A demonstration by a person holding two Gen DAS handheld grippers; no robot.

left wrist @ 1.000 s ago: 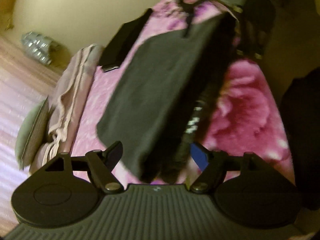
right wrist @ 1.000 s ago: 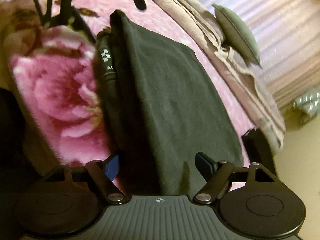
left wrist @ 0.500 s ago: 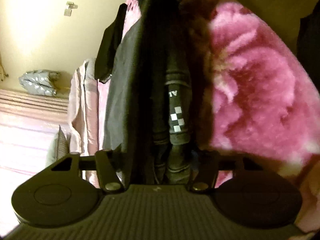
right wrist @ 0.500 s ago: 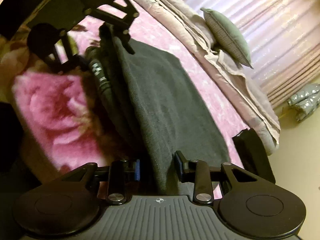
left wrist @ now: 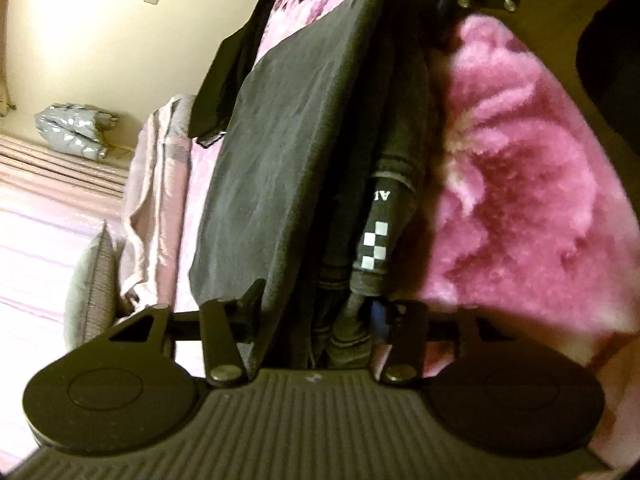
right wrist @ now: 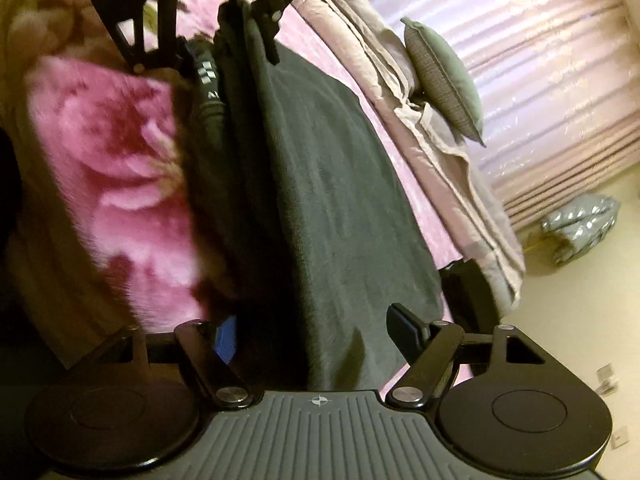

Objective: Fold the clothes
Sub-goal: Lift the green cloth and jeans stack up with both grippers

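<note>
A dark grey garment point(left wrist: 296, 152) lies folded lengthwise on the pink flowered blanket point(left wrist: 520, 184), with a sleeve bearing a white checker print point(left wrist: 374, 248) along its right edge. My left gripper point(left wrist: 316, 312) has its fingers pressed against the garment's bunched end, which fills the gap. In the right wrist view the same garment point(right wrist: 328, 200) runs away from my right gripper point(right wrist: 316, 332), whose fingers stand wide apart around the near end. The left gripper also shows in the right wrist view point(right wrist: 224, 40), holding the far end.
A black folded item point(left wrist: 228, 76) lies on the bed beyond the garment. A beige duvet point(right wrist: 440, 148) and a grey cushion point(right wrist: 444, 76) lie along the bed's far side by the curtains. A silver bag point(right wrist: 576, 228) sits on the floor.
The right gripper, closed on the garment half a second ago, has opened wide. The left gripper, open a second ago, has closed on the garment's other end and stays there.
</note>
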